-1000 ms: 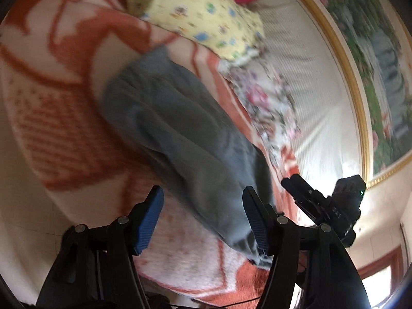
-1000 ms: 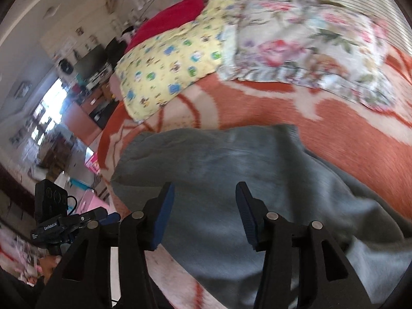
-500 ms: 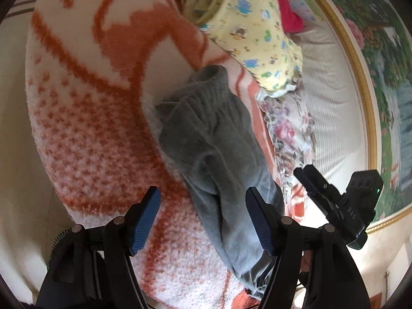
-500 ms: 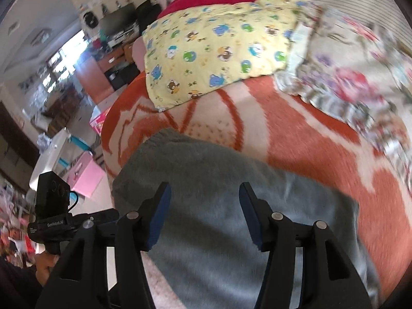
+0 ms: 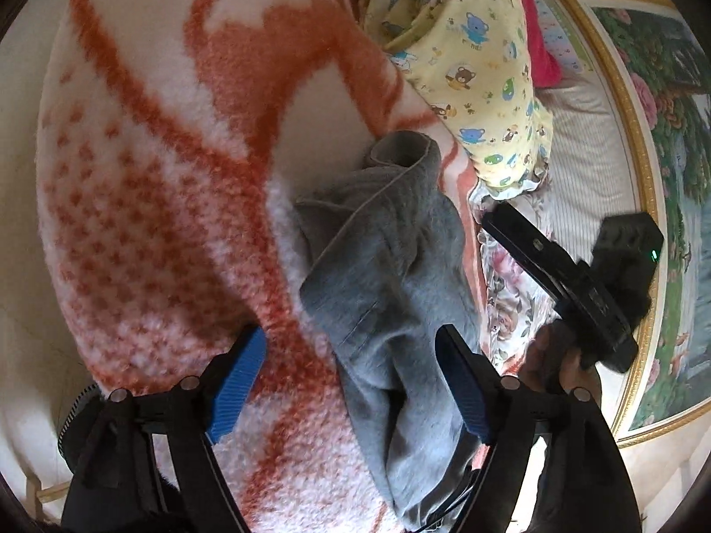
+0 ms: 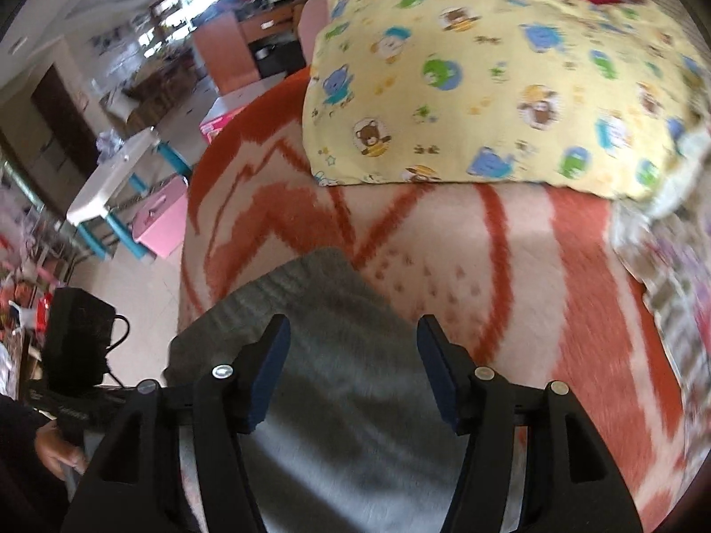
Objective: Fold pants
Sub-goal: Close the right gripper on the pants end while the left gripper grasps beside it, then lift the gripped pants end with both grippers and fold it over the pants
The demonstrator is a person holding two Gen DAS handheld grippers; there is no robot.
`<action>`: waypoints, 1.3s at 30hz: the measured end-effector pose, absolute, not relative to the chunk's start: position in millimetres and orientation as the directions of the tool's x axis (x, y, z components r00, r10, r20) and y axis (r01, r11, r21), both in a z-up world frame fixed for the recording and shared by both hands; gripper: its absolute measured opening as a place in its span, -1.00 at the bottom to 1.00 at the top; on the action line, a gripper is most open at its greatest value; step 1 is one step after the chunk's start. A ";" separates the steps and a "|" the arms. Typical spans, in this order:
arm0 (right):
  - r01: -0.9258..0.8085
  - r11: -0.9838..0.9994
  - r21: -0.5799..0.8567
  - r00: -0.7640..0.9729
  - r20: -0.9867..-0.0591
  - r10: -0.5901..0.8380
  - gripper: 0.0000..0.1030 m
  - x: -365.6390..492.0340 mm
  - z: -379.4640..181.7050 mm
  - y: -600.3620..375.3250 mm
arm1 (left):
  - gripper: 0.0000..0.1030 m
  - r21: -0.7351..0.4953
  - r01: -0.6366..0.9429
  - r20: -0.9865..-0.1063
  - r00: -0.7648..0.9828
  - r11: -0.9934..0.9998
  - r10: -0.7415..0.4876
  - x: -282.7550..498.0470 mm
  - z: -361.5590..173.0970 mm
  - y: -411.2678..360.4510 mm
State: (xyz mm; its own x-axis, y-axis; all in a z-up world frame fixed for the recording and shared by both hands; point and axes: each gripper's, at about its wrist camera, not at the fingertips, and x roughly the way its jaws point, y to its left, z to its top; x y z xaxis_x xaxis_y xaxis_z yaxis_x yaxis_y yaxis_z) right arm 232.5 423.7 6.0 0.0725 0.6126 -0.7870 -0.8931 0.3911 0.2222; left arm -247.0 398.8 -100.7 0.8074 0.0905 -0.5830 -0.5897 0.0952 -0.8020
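Note:
Grey sweatpants [image 5: 391, 275] lie bunched in a long heap on an orange and white blanket [image 5: 169, 204]. One cuffed end [image 5: 400, 151] points toward the pillows. My left gripper [image 5: 351, 382] is open and empty, held above the near part of the pants. My right gripper [image 6: 351, 373] is open and empty above the pants [image 6: 320, 355], whose ribbed edge [image 6: 311, 275] lies just past its fingertips. The right gripper's body [image 5: 591, 293] also shows in the left wrist view, right of the pants.
A yellow cartoon-print pillow [image 6: 489, 80] and a floral pillow [image 5: 511, 293] lie at the head of the bed, with a red cushion [image 5: 537, 53] behind. A framed picture [image 5: 657, 177] hangs on the wall. Beyond the bed edge stand a small white table [image 6: 115, 173] and pink boxes.
Both grippers have pulled back and up from the pants, staying open. The pants now look more bunched and narrower than a second ago.

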 end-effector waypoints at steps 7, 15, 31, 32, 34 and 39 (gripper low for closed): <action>-0.895 0.346 0.283 -0.028 -0.808 0.588 0.18 251.4 -20.0 467.4 | 0.57 -0.790 -0.604 -0.592 0.796 0.103 0.126 -231.9 -99.4 407.8; -0.882 0.358 0.308 -0.081 -0.846 0.527 0.23 262.6 -54.9 493.5 | 0.58 -0.753 -0.620 -0.601 0.785 0.219 0.153 -210.9 -95.3 410.4; -0.820 0.390 0.418 -0.004 -0.686 0.728 -0.79 244.7 1.3 422.1 | -0.67 -0.806 -0.474 -0.480 0.874 0.354 0.079 -179.1 -65.3 408.1; -0.810 0.400 0.428 0.012 -0.671 0.741 -0.79 243.7 6.6 411.9 | -0.67 -0.809 -0.463 -0.471 0.879 0.362 0.074 -177.1 -60.5 404.8; -0.789 0.415 0.453 0.039 -0.637 0.770 -0.79 241.5 17.3 387.3 | -0.67 -0.810 -0.445 -0.457 0.887 0.381 0.065 -172.7 -50.2 398.0; -0.744 0.445 0.498 0.111 -0.565 0.817 -0.79 230.6 38.4 323.6 | -0.67 -0.801 -0.399 -0.434 0.900 0.447 0.025 -154.1 -25.6 371.1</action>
